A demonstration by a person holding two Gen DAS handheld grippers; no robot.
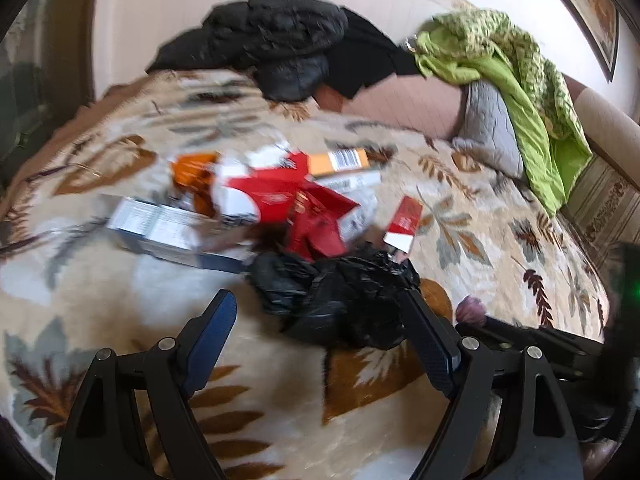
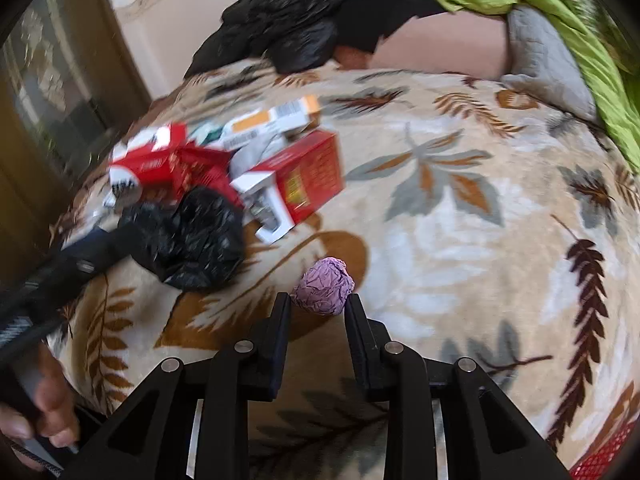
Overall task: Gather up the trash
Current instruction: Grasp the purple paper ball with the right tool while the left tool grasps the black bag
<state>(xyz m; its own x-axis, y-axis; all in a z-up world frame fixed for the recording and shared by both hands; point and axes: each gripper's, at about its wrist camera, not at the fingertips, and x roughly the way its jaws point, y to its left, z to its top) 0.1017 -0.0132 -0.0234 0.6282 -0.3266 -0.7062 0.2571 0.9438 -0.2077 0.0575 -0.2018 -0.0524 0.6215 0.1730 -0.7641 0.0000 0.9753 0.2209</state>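
Observation:
A crumpled purple paper ball (image 2: 324, 286) lies on the leaf-patterned blanket (image 2: 460, 220). My right gripper (image 2: 318, 300) is shut on it, both fingertips against its sides. A crumpled black plastic bag (image 1: 340, 292) lies in front of my left gripper (image 1: 316, 296), which is open wide. Its right finger (image 1: 424, 332) touches the bag and its left finger stands apart from it. Behind the bag sits a pile of trash: red cartons (image 1: 280, 196), an orange-and-white box (image 1: 340, 160), a white-and-blue box (image 1: 160, 232). In the left wrist view the purple ball (image 1: 472, 310) shows at the right.
A black jacket (image 1: 280, 40) lies at the far edge of the bed, with a green quilt (image 1: 520, 80) over a grey pillow (image 1: 488, 128) at the right. A dark wooden door (image 2: 48, 100) stands on the left. A hand (image 2: 48, 412) holds the left gripper's handle.

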